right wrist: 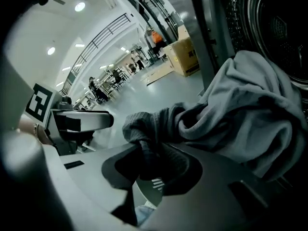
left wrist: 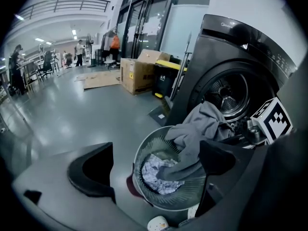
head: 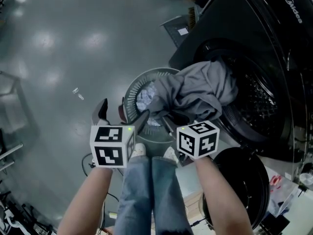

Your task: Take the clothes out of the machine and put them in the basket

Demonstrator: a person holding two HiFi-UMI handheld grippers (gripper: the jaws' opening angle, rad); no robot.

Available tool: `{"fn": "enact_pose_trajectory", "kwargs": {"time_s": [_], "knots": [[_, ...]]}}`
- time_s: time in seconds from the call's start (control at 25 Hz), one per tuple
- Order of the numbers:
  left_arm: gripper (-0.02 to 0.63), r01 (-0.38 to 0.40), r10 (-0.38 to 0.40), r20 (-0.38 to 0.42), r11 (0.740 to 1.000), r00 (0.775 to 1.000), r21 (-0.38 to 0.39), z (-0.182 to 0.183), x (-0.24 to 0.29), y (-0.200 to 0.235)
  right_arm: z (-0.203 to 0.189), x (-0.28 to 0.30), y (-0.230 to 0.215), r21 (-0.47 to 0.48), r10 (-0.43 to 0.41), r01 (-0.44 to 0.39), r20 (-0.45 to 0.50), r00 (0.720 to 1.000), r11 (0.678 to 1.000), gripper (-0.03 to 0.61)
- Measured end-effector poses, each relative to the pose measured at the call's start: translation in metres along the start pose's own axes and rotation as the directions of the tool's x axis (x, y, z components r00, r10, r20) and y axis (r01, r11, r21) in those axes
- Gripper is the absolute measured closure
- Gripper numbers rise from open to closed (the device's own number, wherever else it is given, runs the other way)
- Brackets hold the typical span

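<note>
The right gripper [right wrist: 151, 160] is clamped on the ribbed cuff of a grey fleece sweatshirt [head: 200, 89]. The sweatshirt drapes from the dark front-loading washing machine [head: 274, 38] at centre right onto the round slatted grey plastic basket [head: 131, 88] at mid-frame. The risk is that the bulk hangs outside the rim, so the thin cuff hold could slip, or the garment could slide to the floor. The left gripper [left wrist: 154, 165] hovers with its jaws apart and empty.

The person wears blue jeans [head: 146, 190] and white shoes [head: 138, 150]. The left tool [head: 123, 112] and right tool [right wrist: 147, 160] are dark grey; behind each sits a white cube [head: 112, 146] with black squares.
</note>
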State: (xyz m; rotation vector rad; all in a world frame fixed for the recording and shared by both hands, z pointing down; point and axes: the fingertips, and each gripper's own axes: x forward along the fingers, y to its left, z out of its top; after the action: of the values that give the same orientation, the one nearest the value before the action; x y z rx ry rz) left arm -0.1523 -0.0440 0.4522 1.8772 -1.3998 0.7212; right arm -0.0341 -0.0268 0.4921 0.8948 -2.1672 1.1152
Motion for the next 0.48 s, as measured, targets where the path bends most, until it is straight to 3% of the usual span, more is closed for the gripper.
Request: {"fn": "enact_pose_trajectory", "kwargs": {"time_s": [0.04,0.08,0.16,0.2,0.48], "knots": [[0.049,0.000,0.000,0.001,1.000,1.000,-0.003,0.000,0.000,-0.001,-0.003,0.002,0.000,-0.003,0.005,-0.005,-0.017,1.000,1.000,0.473],[0.049,0.002,-0.002,0.002,1.000,1.000,-0.003,0.000,0.001,-0.003,-0.007,0.004,-0.001,-0.003,0.011,-0.011,-0.036,0.999,1.000,0.403],[0.049,0.008,-0.008,0.004,1.000,1.000,0.003,-0.001,0.002,-0.008,-0.012,0.008,-0.003,0.002,0.002,-0.002,-0.057,0.998,1.000,0.190],[0.049,0.012,-0.012,0.003,1.000,1.000,0.008,-0.001,0.002,-0.010,-0.013,0.009,-0.005,-0.001,-0.016,0.016,-0.055,0.998,1.000,0.157],[0.049,0.014,-0.014,-0.001,1.000,1.000,0.006,-0.005,0.008,-0.017,-0.001,-0.011,-0.038,-0.103,-0.182,0.181,0.000,0.983,0.978,0.129]]}}
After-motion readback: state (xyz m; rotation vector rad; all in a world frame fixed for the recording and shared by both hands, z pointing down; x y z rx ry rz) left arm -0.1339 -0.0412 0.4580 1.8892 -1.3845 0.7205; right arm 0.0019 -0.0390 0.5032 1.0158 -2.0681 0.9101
